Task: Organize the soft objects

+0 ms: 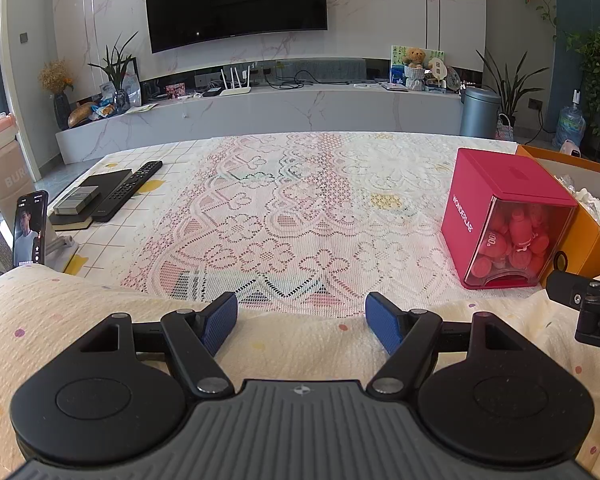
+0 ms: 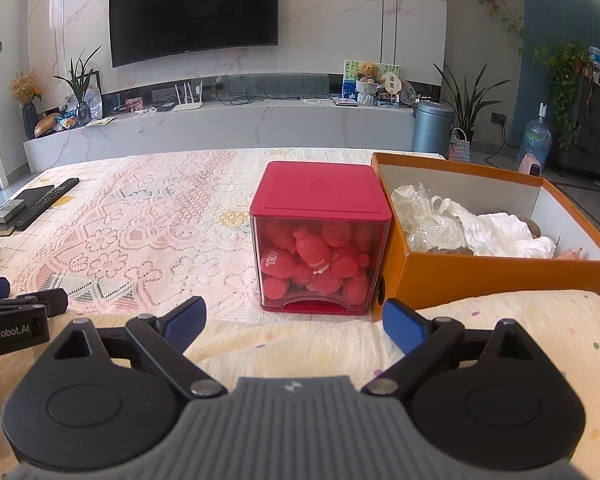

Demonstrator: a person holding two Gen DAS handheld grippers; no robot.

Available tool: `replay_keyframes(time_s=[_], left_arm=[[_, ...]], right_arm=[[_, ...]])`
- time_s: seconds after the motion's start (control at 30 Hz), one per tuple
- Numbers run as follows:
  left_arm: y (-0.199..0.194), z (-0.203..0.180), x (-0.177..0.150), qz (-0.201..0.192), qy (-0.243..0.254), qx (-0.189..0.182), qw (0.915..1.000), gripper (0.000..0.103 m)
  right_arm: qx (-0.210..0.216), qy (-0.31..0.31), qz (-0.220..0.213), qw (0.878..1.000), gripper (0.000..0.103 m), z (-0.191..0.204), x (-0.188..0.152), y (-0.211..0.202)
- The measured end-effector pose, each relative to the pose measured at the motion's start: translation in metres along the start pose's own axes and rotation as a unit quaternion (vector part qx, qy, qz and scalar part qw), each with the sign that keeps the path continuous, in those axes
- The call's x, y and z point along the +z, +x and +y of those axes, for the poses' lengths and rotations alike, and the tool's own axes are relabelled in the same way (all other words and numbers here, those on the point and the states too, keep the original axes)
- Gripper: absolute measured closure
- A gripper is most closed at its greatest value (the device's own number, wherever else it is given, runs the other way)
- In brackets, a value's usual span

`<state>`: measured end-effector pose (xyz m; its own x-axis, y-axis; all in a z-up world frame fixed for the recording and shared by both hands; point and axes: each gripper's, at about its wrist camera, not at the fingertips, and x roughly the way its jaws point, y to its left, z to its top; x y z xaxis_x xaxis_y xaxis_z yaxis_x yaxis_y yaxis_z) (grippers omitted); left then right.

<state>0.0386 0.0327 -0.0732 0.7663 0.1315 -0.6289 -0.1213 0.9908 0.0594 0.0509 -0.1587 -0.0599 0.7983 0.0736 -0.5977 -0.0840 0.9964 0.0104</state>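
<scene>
Holding both grippers low over the cream dotted blanket, I have my left gripper with its blue pads spread wide and nothing between them. My right gripper stands equally wide apart and empty, its body showing at the right edge of the left wrist view. That blanket fills the bottom of both frames, bunched against the lace tablecloth. At centre of the right wrist view stands the red box of red bottles, touching the orange box to its right, which holds white crumpled stuff. A remote lies at left.
</scene>
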Motion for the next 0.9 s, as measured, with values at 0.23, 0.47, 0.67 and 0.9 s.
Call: replay_keyframes(time_s=[0.23,0.47,0.67,0.9], left_arm=[[-0.0003,-0.0001,-0.0001,0.000,0.000,0.000,1.0000,0.017],[-0.0002,0.0000,-0.0002,0.000,0.000,0.000,1.0000,0.017],[-0.0002,0.0001,-0.0004,0.000,0.000,0.000,1.0000,0.017],[-0.0004,-0.0003,0.0000,-0.001,0.000,0.000,1.0000,0.017]], right_arm=[[0.000,0.000,0.001,1.000,0.010,0.0015,-0.0023,0.0016],[-0.001,0.000,0.002,1.000,0.010,0.0017,-0.0028,0.0018],[-0.001,-0.001,0.003,1.000,0.010,0.0018,-0.0040,0.0022],[-0.001,0.000,0.003,1.000,0.010,0.0019,-0.0034,0.0020]])
